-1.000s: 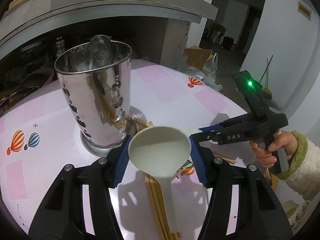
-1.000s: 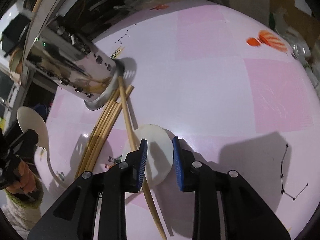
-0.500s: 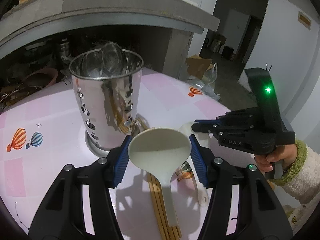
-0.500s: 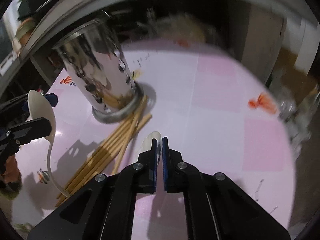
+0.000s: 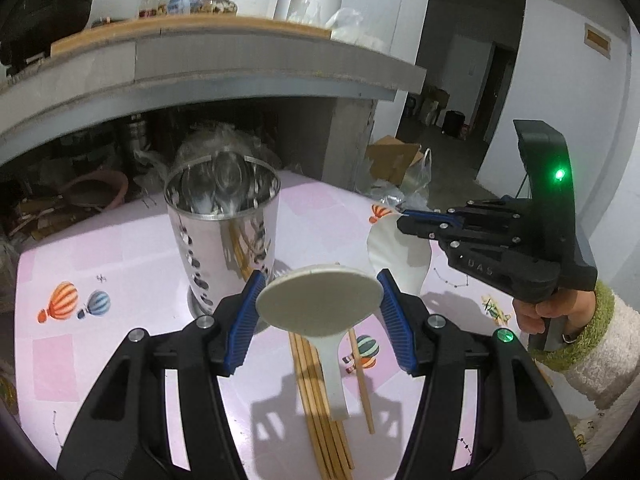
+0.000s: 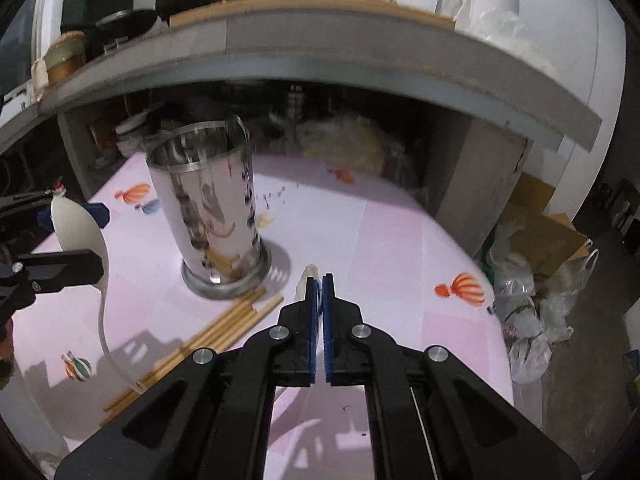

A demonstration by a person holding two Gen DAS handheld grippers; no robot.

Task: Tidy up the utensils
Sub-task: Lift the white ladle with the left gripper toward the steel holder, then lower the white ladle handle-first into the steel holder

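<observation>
Spoons in both tongs, clear of the counter [image 5: 132, 240]. My left tongs [image 5: 318, 308] pinch a white spoon [image 5: 318, 304] by the sides of its bowl, handle hanging down over the chopsticks [image 5: 320, 408] that lie on the pink counter. My right tongs [image 6: 320, 284] have just been closing and are now pressed together on the thin edge of a second white spoon [image 5: 394, 252], held up right of the steel holder [image 5: 224, 232]. That holder stands upright, chopstick tips touching its base.
</observation>
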